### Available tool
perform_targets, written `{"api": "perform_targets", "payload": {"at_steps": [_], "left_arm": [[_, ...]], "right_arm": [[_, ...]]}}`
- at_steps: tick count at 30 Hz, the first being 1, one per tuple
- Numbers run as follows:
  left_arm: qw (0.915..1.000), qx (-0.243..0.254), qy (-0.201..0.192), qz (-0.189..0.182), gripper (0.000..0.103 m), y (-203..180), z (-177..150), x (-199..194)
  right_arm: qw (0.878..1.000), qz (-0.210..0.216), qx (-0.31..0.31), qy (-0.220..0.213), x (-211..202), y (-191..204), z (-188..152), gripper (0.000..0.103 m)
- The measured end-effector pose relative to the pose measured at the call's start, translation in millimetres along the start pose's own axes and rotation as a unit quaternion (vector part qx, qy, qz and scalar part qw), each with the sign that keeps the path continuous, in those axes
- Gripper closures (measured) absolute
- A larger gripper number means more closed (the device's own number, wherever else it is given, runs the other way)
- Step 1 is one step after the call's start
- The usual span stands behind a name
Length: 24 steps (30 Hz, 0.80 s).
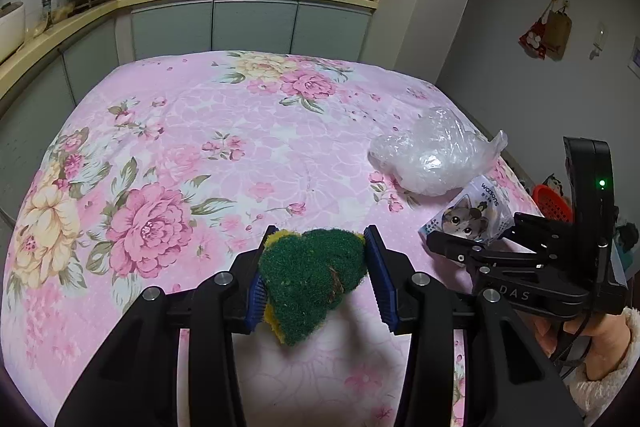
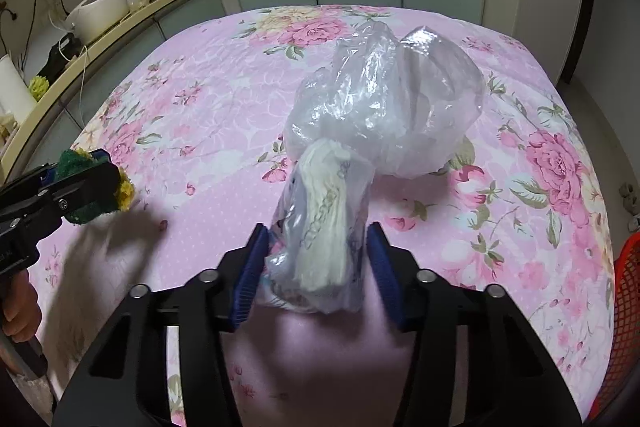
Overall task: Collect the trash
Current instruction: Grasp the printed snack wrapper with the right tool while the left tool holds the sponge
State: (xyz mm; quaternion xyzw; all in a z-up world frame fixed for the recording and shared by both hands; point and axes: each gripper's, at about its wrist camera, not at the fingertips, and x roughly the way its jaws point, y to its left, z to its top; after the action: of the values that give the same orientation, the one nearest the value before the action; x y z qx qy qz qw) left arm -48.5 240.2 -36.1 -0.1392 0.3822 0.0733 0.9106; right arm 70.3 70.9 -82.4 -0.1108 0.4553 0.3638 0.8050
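You are working in a kitchen, over a bench covered with a pink floral cloth [image 1: 192, 131]. Your left tool [image 1: 318, 275] is partly closed, its blue pads pinching a squashed green and yellow scouring sponge [image 1: 312, 279] held just above the cloth. Your right tool [image 2: 318, 267] has its jaws drawn in around a soft tissue packet [image 2: 320, 251] with a cat print; the pads look to be touching its wrapper, so treat it as gripped. A crumpled clear plastic bag [image 2: 384, 107] lies on the cloth just beyond the packet. You seem to be mid-pickup. The next move probably calls for carrying both pieces to a bin, perhaps the red basket [image 2: 624, 291] at the bench's right edge.
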Motion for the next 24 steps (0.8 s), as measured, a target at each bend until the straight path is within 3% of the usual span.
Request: {"api": "perform_targets", "payload": {"at_steps": [24], "left_arm": [[0.9998,0.008,-0.016,0.009,0.061,-7.8,4.4,-20.4]], "right_arm": [[0.998,0.003,0.029,-0.056,-54.2,-13.8,-12.1,0.072]]}}
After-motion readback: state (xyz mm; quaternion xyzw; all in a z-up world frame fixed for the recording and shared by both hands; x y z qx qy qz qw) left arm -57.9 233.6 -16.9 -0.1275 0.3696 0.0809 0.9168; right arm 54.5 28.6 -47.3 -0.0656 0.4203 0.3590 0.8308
